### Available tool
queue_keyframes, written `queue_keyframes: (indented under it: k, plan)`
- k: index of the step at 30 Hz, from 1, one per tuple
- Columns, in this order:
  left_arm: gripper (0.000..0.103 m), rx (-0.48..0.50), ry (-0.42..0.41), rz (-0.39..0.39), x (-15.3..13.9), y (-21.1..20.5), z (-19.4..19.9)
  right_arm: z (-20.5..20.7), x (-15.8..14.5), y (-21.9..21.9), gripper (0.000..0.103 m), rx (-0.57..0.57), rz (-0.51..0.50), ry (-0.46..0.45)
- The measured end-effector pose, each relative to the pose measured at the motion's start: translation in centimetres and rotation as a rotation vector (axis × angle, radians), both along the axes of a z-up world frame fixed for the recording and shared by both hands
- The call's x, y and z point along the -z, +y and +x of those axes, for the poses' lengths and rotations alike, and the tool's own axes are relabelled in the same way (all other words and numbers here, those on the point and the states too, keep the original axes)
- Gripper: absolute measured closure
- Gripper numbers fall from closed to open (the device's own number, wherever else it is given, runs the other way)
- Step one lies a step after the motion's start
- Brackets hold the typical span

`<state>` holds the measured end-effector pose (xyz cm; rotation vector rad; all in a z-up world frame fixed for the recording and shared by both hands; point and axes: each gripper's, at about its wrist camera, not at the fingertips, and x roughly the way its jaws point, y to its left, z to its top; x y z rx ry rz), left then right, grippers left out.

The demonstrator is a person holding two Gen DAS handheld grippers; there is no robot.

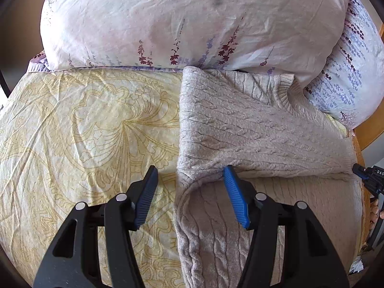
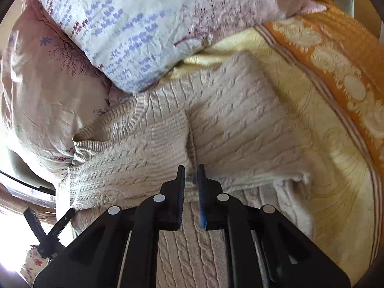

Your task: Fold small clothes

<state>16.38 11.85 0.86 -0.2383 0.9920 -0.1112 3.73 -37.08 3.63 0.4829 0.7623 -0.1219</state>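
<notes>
A bed takes up both views, spread with a yellow patterned sheet (image 1: 84, 124), and an orange patterned blanket (image 2: 340, 55) runs along its far right edge in the right wrist view. Two large floral pillows (image 1: 168, 21) are stacked at the head of the bed, the upper one printed with purple flower sprigs. A beige cable-knit sweater (image 1: 252, 129) lies flat on the sheet just below the pillows, its ribbed neckline touching them; both sleeves are folded across the body, and one sleeve end reaches towards the right side of the bed. The left gripper (image 1: 190, 175) hangs over the sweater's left edge with its jaws standing wide; its right blue pad (image 1: 234, 192) rests against the folded knit, while the other is over bare sheet, and nothing is clamped between them. The right gripper (image 2: 191, 180) hovers low over the middle of the sweater, its jaws only a narrow slit apart with no cloth visibly pinched in the gap
</notes>
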Motion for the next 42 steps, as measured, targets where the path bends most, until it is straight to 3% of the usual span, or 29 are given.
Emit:
queue_keyframes:
  k: [1, 2, 7, 9, 13, 15, 17, 21, 24, 28, 31, 35, 42]
  plan:
    - [0.045, 0.000, -0.001, 0.001, 0.0, 0.0, 0.0, -0.1, -0.6, 0.2, 0.069, -0.002, -0.023, -0.025]
    - [0.045, -0.001, -0.002, 0.003, 0.0, -0.1, 0.0, 0.2, -0.9, 0.5, 0.065, -0.021, -0.042, -0.042]
    - [0.045, -0.010, -0.012, 0.002, 0.0, 0.0, 0.0, 2.4, 0.2, 2.9, 0.063, -0.138, -0.114, 0.009]
    - [0.045, -0.017, -0.022, 0.013, 0.1, 0.3, -0.1, 3.4, 1.6, 3.5, 0.063, -0.152, -0.124, 0.079]
    - [0.045, -0.014, -0.039, 0.027, 0.1, 0.3, -0.3, 4.0, 2.0, 4.4, 0.060, -0.183, -0.194, 0.102]
    - [0.043, -0.016, -0.031, 0.011, 0.0, 0.4, -0.5, 3.4, 1.6, 4.0, 0.057, -0.181, -0.147, 0.096]
    - [0.039, -0.019, -0.013, -0.070, -0.3, 1.0, -1.3, 1.3, 0.9, 2.8, 0.057, -0.150, -0.055, 0.037]
    - [0.018, 0.009, -0.042, -0.208, -1.5, 2.3, -4.9, -4.4, 0.3, -0.3, 0.057, -0.070, 0.005, -0.064]
    - [0.008, 0.023, -0.042, -0.232, -1.9, 2.8, -7.7, -8.7, 1.2, -3.0, 0.056, -0.008, 0.051, -0.116]
    - [0.007, 0.042, -0.024, -0.211, -2.1, 2.4, -10.7, -13.0, 3.0, -5.5, 0.053, 0.059, 0.067, -0.065]
    - [0.004, 0.047, 0.005, -0.200, -1.8, 2.2, -12.5, -14.8, 4.6, -5.9, 0.053, 0.038, 0.116, -0.011]
    - [0.004, 0.058, 0.059, -0.243, -1.0, 2.1, -14.3, -16.5, 6.3, -5.9, 0.053, -0.007, 0.228, 0.026]
    - [0.004, 0.068, 0.099, -0.327, -0.3, 1.2, -17.1, -17.9, 7.1, -4.4, 0.053, -0.086, 0.264, 0.042]
